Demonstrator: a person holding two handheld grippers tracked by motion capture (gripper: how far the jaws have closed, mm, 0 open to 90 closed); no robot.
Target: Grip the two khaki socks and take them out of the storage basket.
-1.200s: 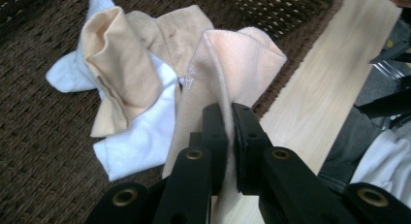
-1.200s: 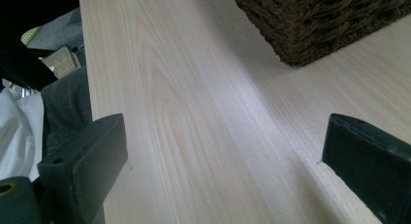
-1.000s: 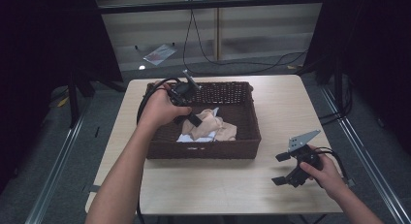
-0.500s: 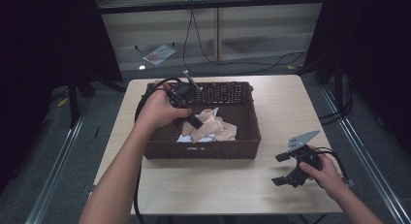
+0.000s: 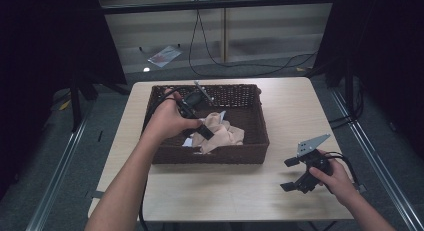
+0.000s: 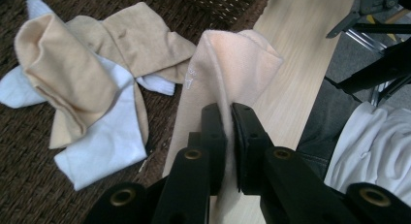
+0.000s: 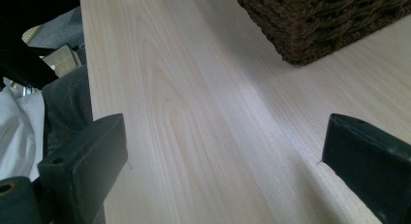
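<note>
The left gripper point(image 5: 206, 132) is inside the wicker basket point(image 5: 260, 136), and its two jaws are pressed together on a fold of a beige sock point(image 6: 228, 73). In the left gripper view the cloth goes up between the black jaws and stands above them, so the hold looks firm. Compared with a second ago, the left hand point(image 5: 167, 122) has come a little toward the near wall of the basket, and the sock it holds now seems raised a bit from the heap. The change is small; the jaws were already tight on the cloth before, and they are the same now.

The other clothes remain on the basket floor: another beige sock point(image 6: 72, 73) lies rumpled over a white sock point(image 6: 104, 146), just beside the one that is held. They look apart from it, though from the high view I cannot tell if some edge is caught.

The right gripper point(image 5: 295, 173) rests low over the wooden table point(image 7: 194, 112), well apart from the basket on the person's right side. Its jaws stand wide with nothing between them, and it has not moved in this time.

I judge that the pick is done and the lifting out has only begun. The next move should bring the sock up over the wicker wall without it catching there, and probably down on the bare table near the waiting right gripper.
</note>
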